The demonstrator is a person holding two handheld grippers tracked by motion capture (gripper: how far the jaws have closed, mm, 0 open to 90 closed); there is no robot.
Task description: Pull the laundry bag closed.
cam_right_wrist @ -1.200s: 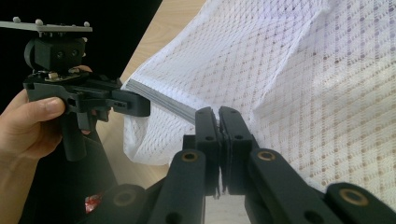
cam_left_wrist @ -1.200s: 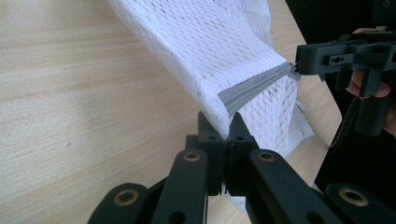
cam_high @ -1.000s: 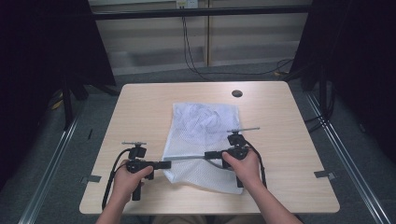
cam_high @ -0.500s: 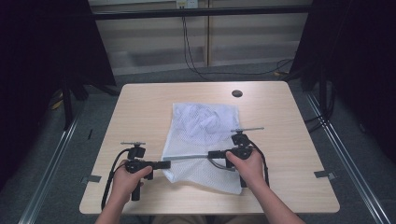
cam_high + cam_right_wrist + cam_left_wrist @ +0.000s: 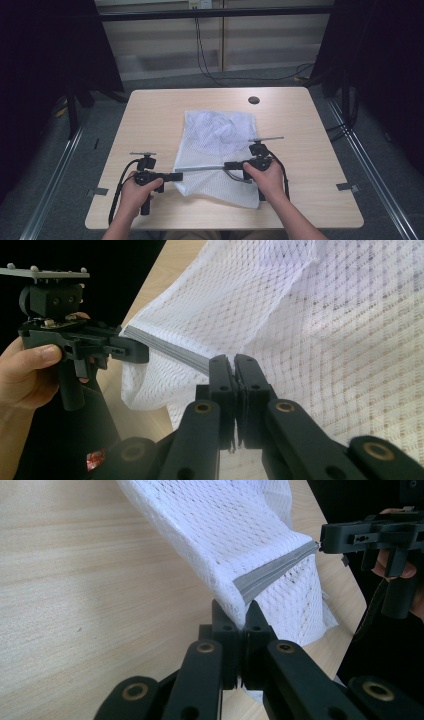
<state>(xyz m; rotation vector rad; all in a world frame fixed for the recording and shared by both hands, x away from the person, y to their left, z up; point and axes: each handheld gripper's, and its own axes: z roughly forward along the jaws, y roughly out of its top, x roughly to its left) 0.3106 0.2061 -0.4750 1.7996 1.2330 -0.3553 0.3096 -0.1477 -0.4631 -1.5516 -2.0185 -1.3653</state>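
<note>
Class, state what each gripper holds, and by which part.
Both grip the white mesh bag by its grey zipper band: left gripper one end, right gripper the other.

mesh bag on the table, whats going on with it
A person holds a gripper in each hand, and both are shut on the grey strip along the near part of a white mesh bag. The left gripper grips one end and the right gripper the other, with the strip stretched taut between them. The rest of the bag lies on the wooden table.
</note>
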